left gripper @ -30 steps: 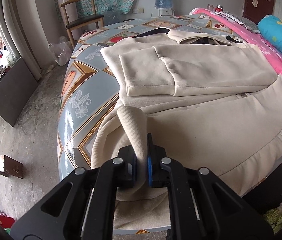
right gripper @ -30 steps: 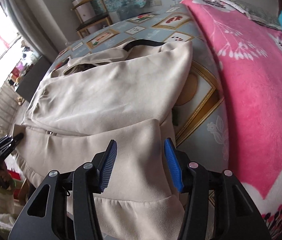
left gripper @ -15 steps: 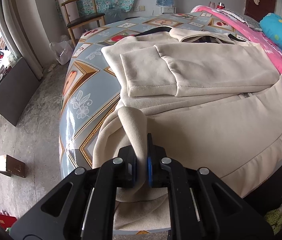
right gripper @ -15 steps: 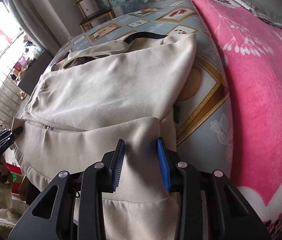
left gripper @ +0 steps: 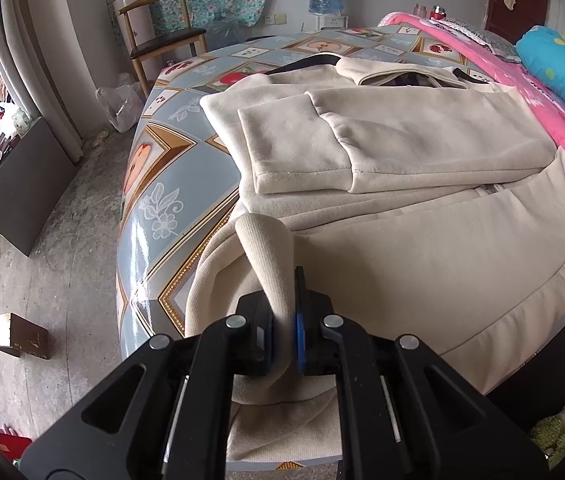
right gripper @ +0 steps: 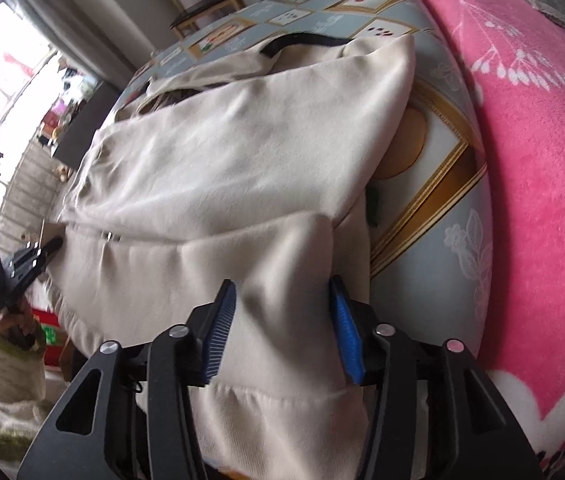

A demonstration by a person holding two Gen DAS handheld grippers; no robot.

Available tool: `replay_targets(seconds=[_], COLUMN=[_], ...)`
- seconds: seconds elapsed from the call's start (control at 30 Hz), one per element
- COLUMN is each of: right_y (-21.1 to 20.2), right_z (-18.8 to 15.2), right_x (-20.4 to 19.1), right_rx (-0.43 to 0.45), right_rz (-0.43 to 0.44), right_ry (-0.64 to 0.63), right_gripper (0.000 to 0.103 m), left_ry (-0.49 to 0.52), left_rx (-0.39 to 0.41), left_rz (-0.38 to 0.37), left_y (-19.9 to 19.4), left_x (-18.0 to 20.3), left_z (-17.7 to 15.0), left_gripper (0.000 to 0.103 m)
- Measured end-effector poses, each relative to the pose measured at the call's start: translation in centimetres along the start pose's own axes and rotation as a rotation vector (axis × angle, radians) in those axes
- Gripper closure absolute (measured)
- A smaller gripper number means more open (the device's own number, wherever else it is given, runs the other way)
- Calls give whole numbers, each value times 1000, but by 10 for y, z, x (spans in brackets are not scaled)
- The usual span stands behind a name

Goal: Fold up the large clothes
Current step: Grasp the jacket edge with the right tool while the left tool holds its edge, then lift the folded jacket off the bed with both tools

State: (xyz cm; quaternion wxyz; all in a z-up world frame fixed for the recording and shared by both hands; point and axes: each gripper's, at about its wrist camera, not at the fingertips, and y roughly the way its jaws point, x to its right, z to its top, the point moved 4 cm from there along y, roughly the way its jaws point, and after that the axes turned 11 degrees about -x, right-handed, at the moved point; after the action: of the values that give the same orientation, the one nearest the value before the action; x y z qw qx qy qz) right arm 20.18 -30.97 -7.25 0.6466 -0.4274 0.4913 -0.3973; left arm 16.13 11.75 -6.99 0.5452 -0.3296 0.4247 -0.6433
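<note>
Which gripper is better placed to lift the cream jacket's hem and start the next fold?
Left. The left gripper is clamped on the ribbed hem of the cream jacket. The right gripper has just been opening; its jaws straddle a ridge of hem without pinching it.

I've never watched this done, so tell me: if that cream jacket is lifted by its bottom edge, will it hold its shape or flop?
Probably flop: the cream jacket already droops over the table edge. The ribbed hem bunches where the left tool pinches it, so it should crumple. The thick fleece looks fairly weighty.
</note>
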Motion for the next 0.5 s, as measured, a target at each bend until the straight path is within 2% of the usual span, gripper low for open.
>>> replay_targets(seconds=[0.1,0.27,0.37,0.5], right_y=[1,4,5,5], right_z=[1,22,21,6], right_x=[-1,12,5,-9], right_rx=[-11,25,26,31], right_rz=[-8,75,30,-104], right_ry=[-15,72,55,18], right_gripper=[53,53,54,76], left_ry=[1,1,0,2], left_rx=[1,7,10,11], left_rz=[-2,-11,-21,-25], left_y=[0,0,0,0], left_x=[0,-1,-2,-3], left_z=[0,-1,-1,-1], left_gripper=[95,95,95,95])
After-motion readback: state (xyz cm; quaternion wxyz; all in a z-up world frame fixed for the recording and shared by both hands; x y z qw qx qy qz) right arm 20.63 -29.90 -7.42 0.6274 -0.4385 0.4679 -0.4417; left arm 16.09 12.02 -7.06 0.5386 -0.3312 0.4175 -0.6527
